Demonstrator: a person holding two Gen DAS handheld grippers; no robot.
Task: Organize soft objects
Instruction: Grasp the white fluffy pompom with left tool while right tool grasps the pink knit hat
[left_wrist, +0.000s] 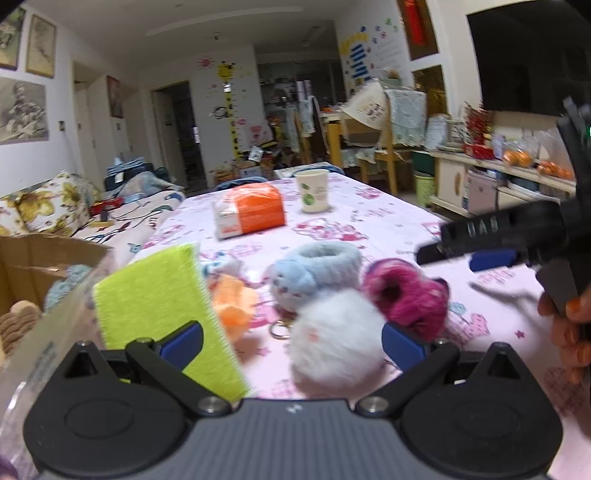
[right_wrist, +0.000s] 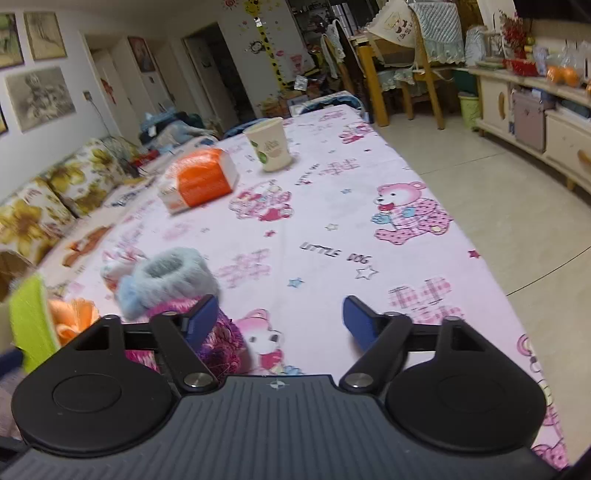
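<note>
Soft toys lie in a cluster on the pink tablecloth (left_wrist: 369, 214). My left gripper (left_wrist: 291, 339) is open above them. A white pom-pom (left_wrist: 336, 332) with a keyring sits between its fingers, and a lime-green cloth pad (left_wrist: 155, 299) leans tilted at the left finger. Beyond are a pale blue fluffy bootie (left_wrist: 317, 273), a magenta fluffy bootie (left_wrist: 406, 295) and an orange fluffy piece (left_wrist: 232, 302). My right gripper (right_wrist: 279, 310) is open over bare tablecloth. Its left finger lies over the magenta bootie (right_wrist: 218, 339), with the blue bootie (right_wrist: 166, 277) just beyond.
An orange tissue pack (left_wrist: 251, 214) and a paper cup (left_wrist: 313, 192) stand farther back. A cardboard box (left_wrist: 37, 258) with soft things stands at the left beside a floral sofa. A hand with orange nails (left_wrist: 565, 321) is at the right. The table edge (right_wrist: 461, 229) drops to tiled floor.
</note>
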